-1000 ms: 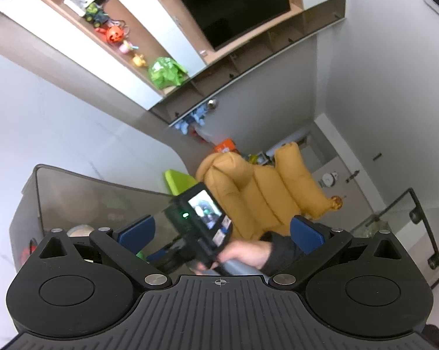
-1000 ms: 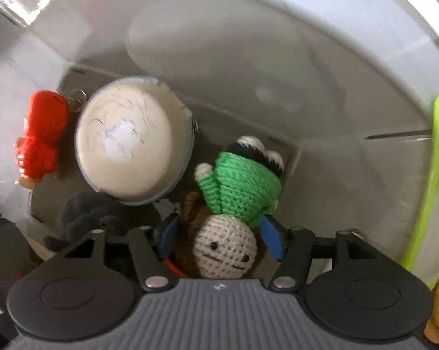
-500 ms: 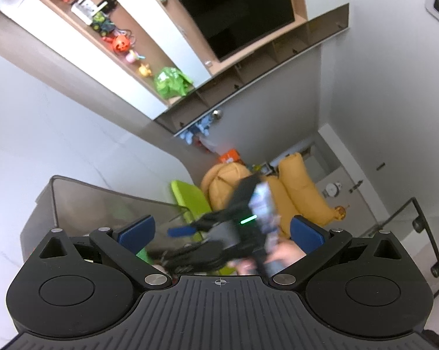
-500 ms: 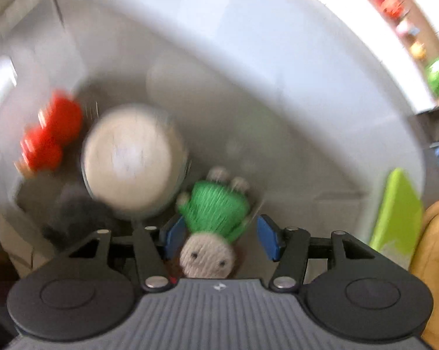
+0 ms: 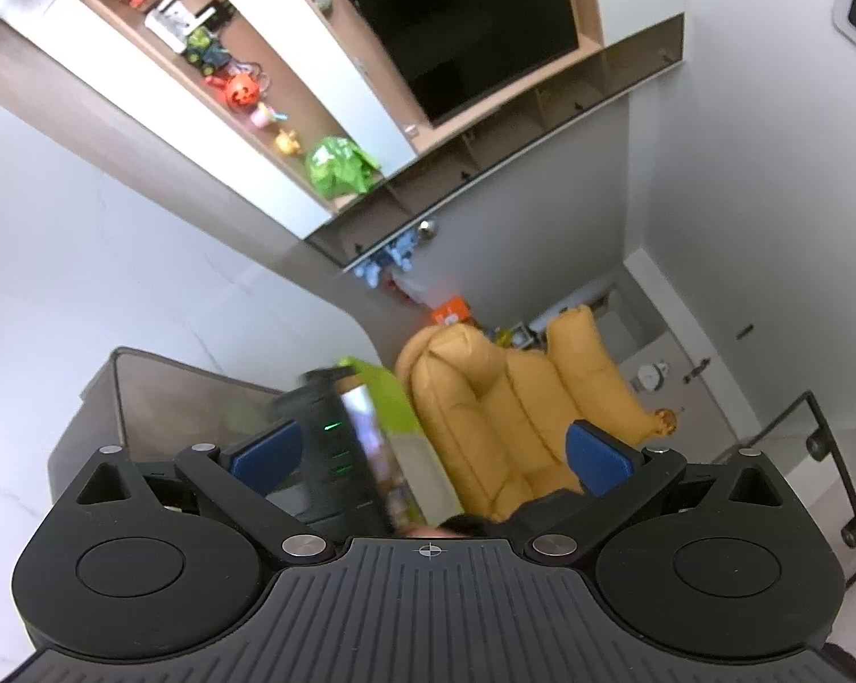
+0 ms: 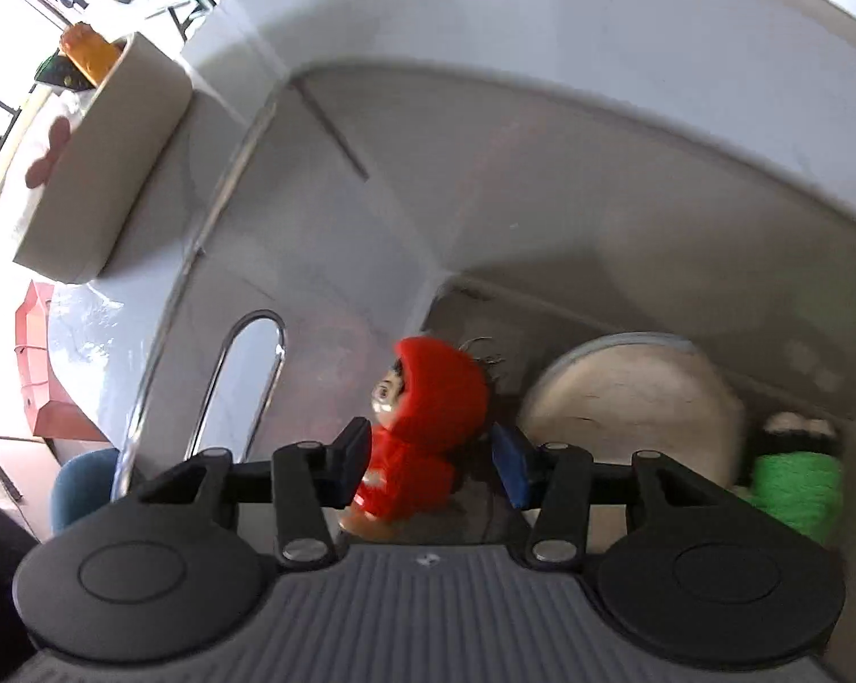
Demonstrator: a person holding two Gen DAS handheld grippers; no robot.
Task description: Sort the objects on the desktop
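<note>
Hovering inside the clear bin (image 6: 371,216), the right gripper (image 6: 428,458) has just been closing around the red doll (image 6: 428,427), pads not visibly pressing. Right of it, the round pouch (image 6: 633,398) crowds the green crocheted toy (image 6: 798,489) against the far wall. The left gripper (image 5: 428,452) gapes empty, well apart from the bin's near rim.

White walls, a dark wall screen (image 5: 456,17), toy shelf (image 5: 223,74), mustard armchair (image 5: 502,398).

White tabletop (image 6: 542,11), and on it a clear bin (image 6: 371,227) with a white box (image 6: 103,159) resting just beside it at the left.
</note>
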